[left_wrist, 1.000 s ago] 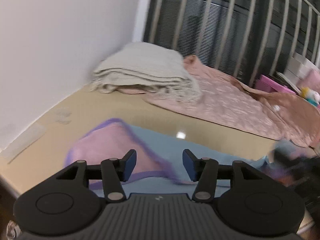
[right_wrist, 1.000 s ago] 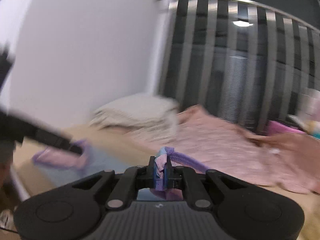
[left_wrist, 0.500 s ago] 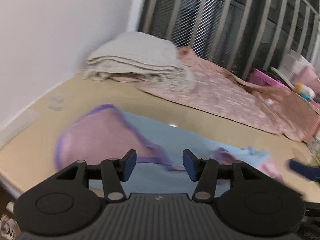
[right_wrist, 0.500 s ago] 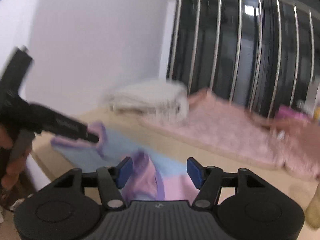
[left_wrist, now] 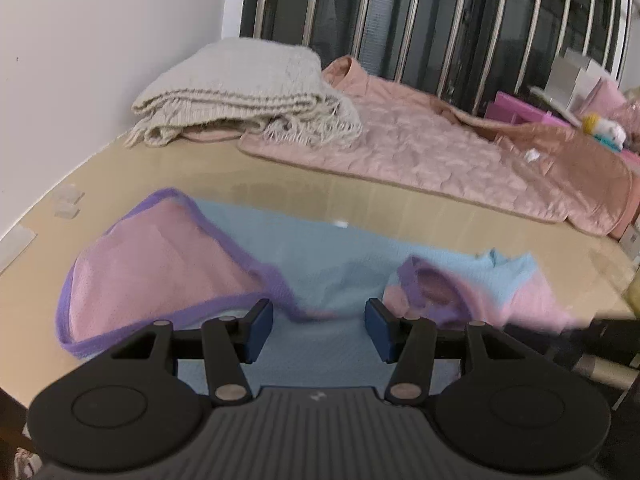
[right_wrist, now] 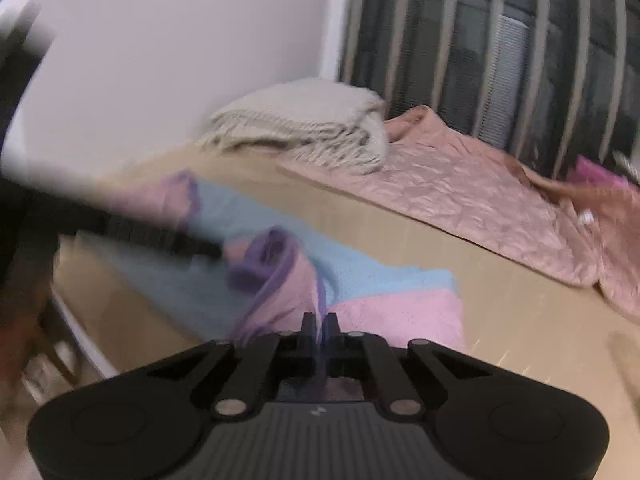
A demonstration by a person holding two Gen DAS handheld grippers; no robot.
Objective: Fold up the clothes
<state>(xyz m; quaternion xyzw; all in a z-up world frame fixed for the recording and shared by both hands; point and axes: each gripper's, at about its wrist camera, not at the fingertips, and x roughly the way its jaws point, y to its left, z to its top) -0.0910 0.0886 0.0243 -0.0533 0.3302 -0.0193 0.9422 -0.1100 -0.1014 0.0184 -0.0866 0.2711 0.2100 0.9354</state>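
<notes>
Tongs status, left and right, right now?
Left tongs: open, nothing between the pads, over the blue and pink garment.
Right tongs: just closed, shut on the garment's purple trim.

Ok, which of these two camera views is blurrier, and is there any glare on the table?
The right wrist view is blurrier: the left gripper smears into a dark streak and the window bars look soft. The left wrist view is sharper, with a small bright glint on the table and fisheye-bowed bars.
</notes>
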